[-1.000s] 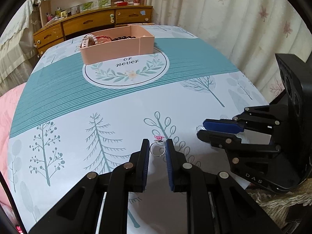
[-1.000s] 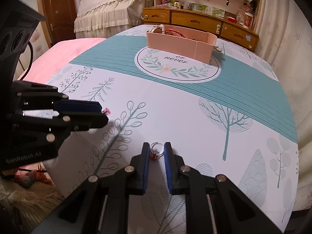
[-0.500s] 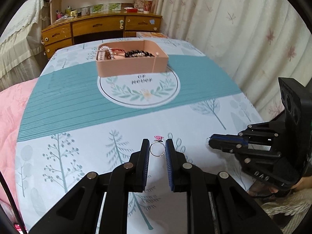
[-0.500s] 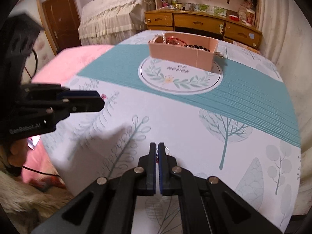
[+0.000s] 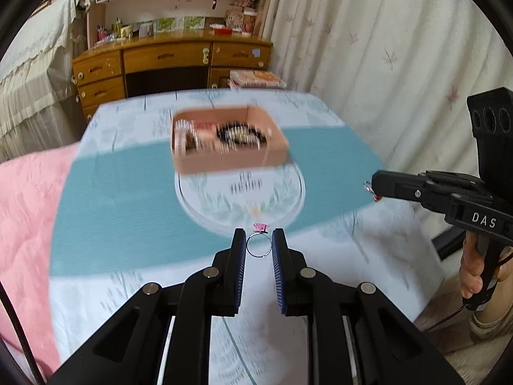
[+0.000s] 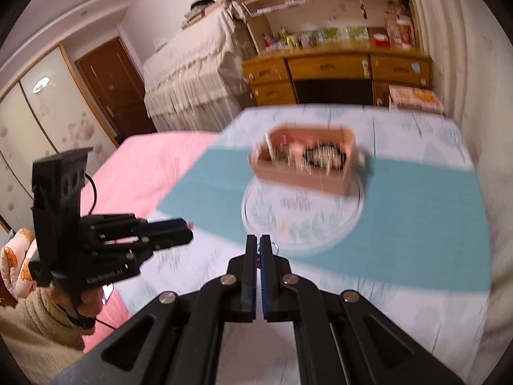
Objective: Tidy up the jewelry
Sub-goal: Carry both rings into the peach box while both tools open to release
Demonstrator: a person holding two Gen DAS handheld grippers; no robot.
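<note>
Left gripper clamped lightly across the band of a thin silver ring with a pink stone, held in the air over the patterned surface; right gripper pressed shut on a second small ring, only its loop visible beside the pads. Rings judged light, stiff and slippery, best pinched across the band and kept off the stone. Pink box well ahead on the surface, divided inside, a dark bead bracelet in one compartment, other contents blurred.
</note>
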